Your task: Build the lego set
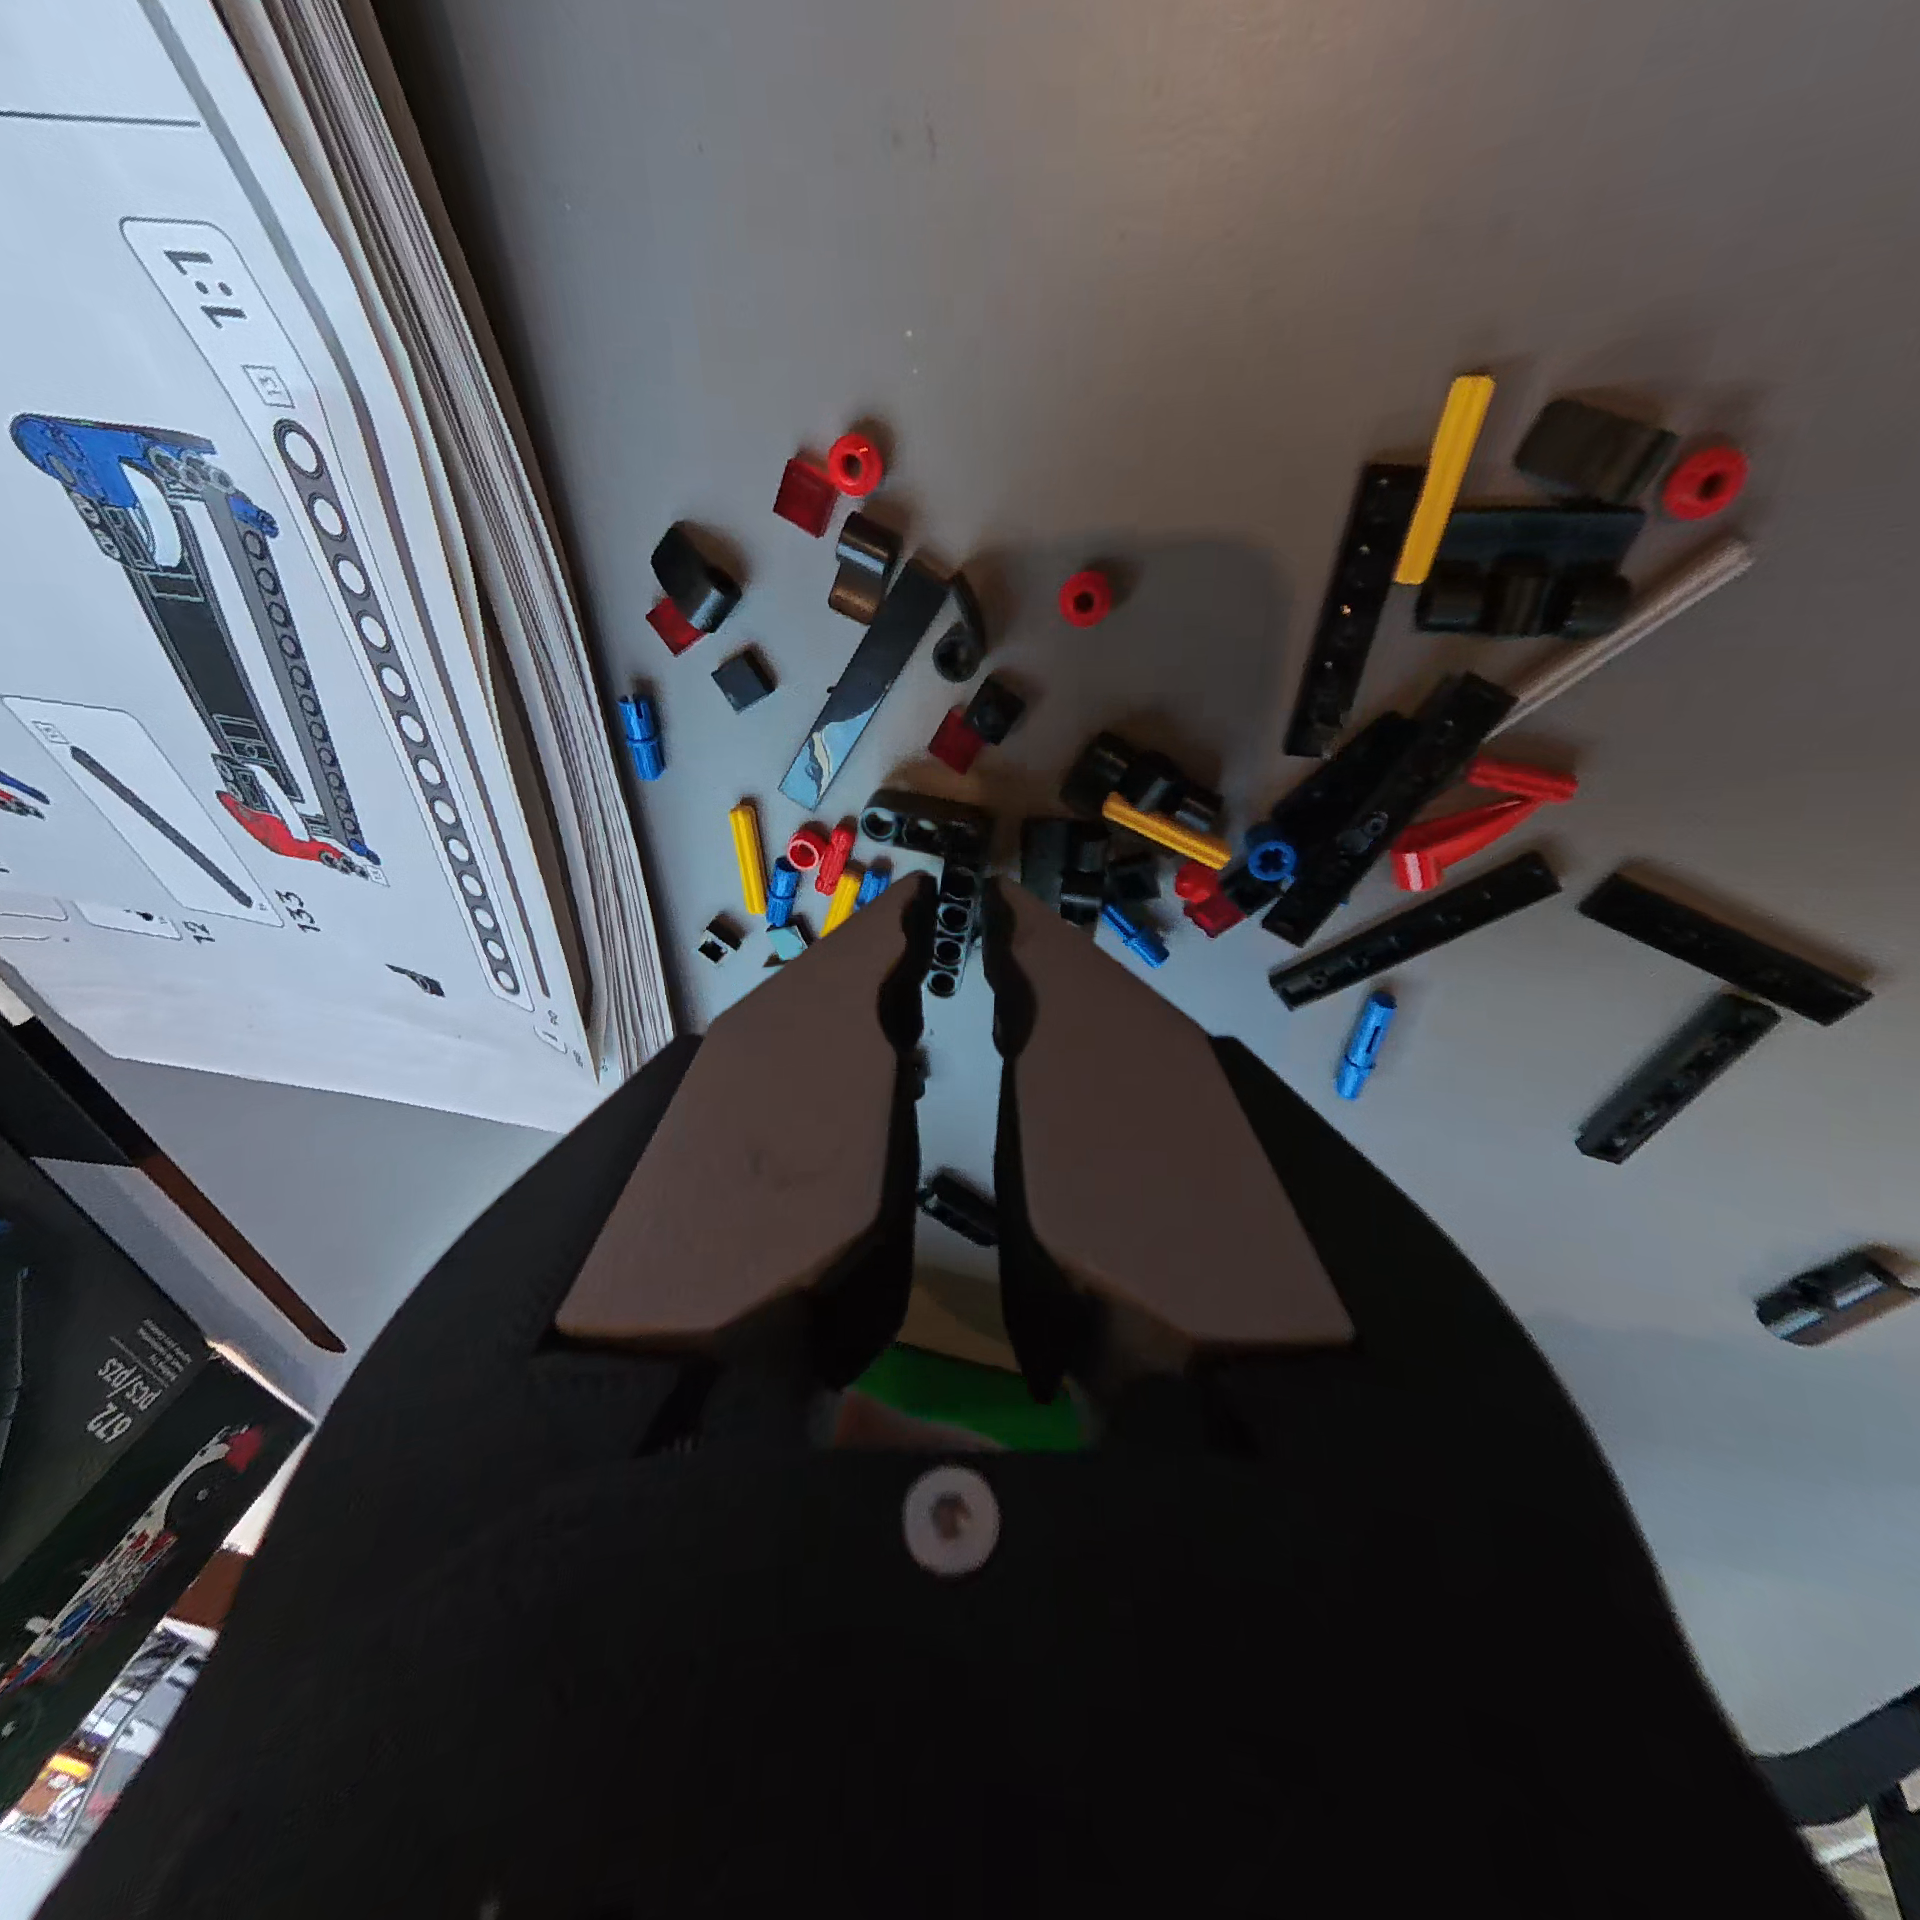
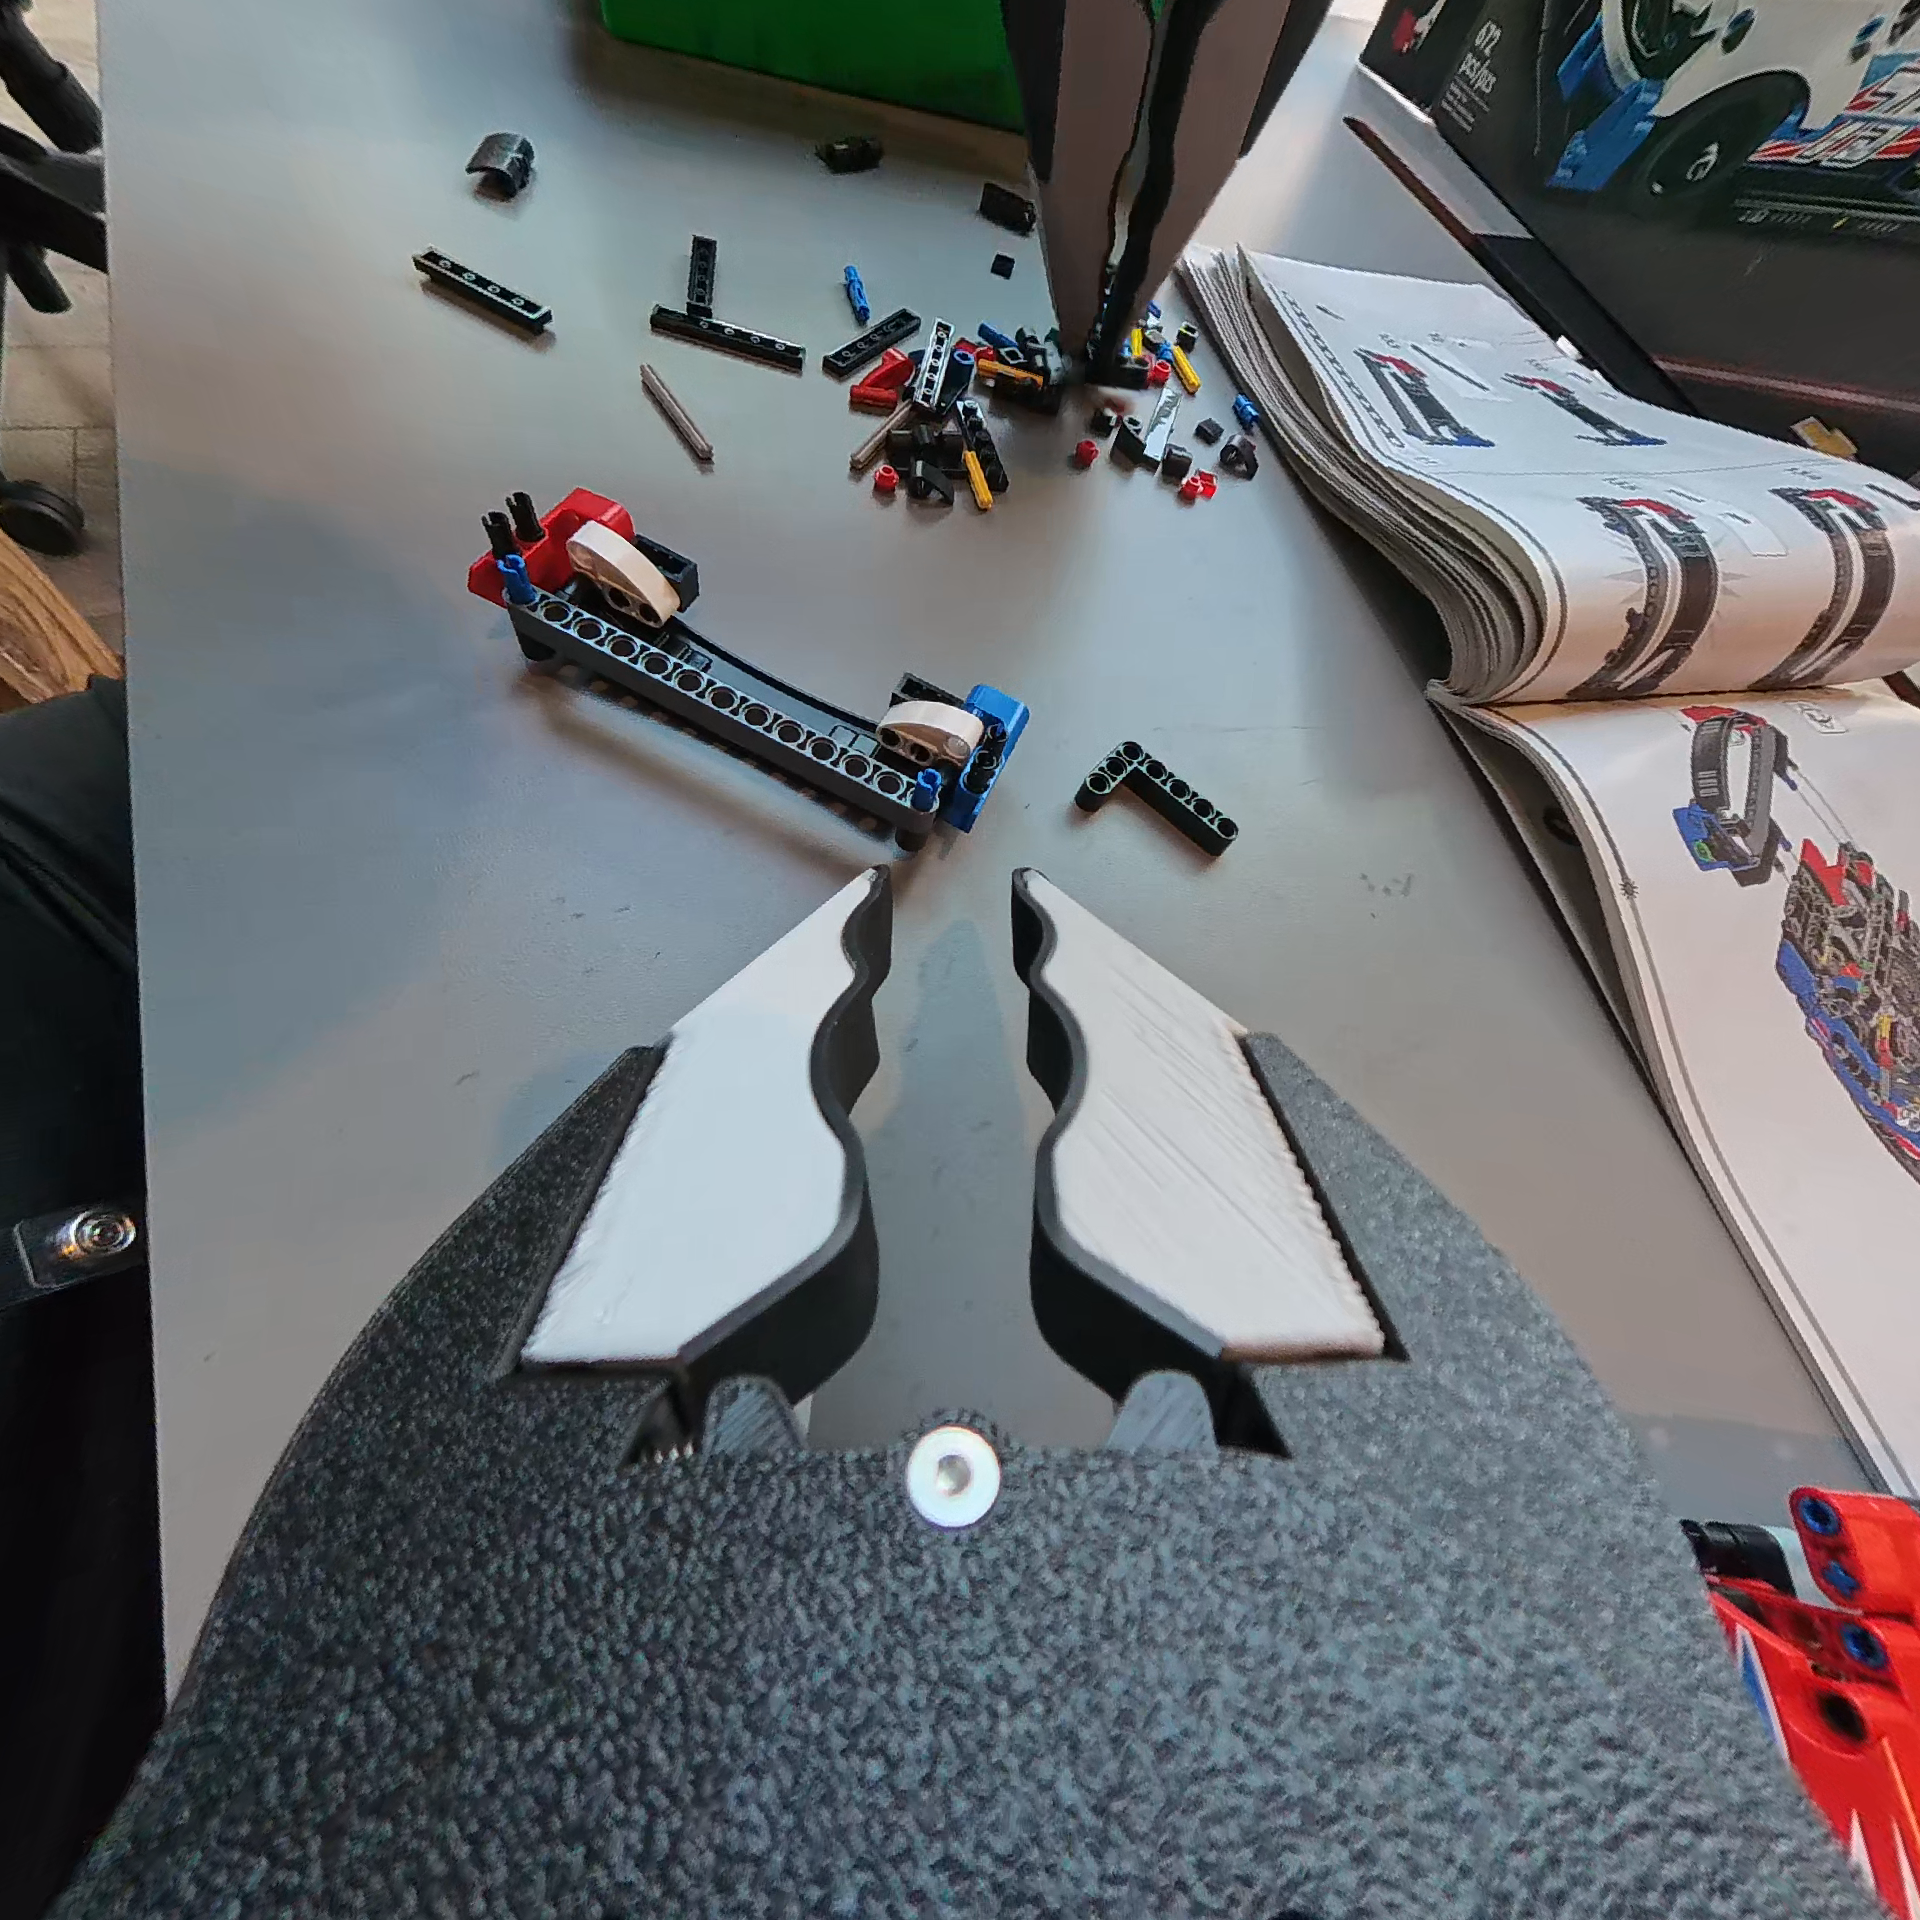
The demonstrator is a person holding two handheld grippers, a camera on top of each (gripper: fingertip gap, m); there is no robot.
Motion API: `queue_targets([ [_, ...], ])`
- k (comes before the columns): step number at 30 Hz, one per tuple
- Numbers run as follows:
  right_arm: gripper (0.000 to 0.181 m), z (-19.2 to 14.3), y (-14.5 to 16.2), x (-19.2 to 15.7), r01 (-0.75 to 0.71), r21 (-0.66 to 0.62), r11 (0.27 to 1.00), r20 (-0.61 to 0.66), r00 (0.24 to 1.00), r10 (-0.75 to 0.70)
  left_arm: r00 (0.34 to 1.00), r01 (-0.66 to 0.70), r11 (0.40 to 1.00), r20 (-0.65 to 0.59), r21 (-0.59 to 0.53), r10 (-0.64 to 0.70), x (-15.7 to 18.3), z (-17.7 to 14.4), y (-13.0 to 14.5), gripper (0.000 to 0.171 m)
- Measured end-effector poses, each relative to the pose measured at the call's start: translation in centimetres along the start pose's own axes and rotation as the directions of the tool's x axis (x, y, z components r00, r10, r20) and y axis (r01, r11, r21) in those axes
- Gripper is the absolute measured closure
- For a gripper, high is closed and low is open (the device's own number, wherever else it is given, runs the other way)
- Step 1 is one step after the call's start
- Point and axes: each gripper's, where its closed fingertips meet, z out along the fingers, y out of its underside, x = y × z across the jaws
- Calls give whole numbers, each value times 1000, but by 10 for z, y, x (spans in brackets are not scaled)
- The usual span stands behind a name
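Observation:
My left gripper [image 1: 954,891] points down into a pile of loose Lego parts [image 1: 1143,831], its jaws closed narrowly on a black L-shaped beam [image 1: 956,914]. It also shows in the right wrist view [image 2: 1091,358], standing tips-down in the pile. My right gripper [image 2: 951,883] is open and empty, low over the grey table [image 2: 416,1039]. Just ahead of it lies a long dark-grey beam assembly [image 2: 727,696] with a red end, a blue end and two white curved pieces. A second black L-shaped beam [image 2: 1155,795] lies to its right.
An open instruction booklet [image 2: 1662,582] lies along the right side, also seen in the left wrist view [image 1: 260,623]. The set's box [image 2: 1714,114] stands behind it. A red built section [image 2: 1839,1683] sits at bottom right. Long black plates [image 1: 1413,930] are scattered about. Tip to tip, the grippers are about 25 centimeters apart.

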Motion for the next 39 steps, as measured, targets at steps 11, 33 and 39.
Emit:
queue_targets([
  [11, 159, 0, 0, 0, 9, -2, 1000, -5, 1000, -9, 982, -148, 977, 137, 154, 127, 12, -62, -89, 166],
  [33, 155, -36, -11, -28, 86, 193, 977, 172, 978, -120, 946, -317, 896, 42, 311, 320, 71, -23, -261, 154],
  [39, 163, -46, 0, 12, -55, 162, 985, 90, 995, 40, 992, -128, 895, 56, 428, 115, 65, -50, -241, 135],
])
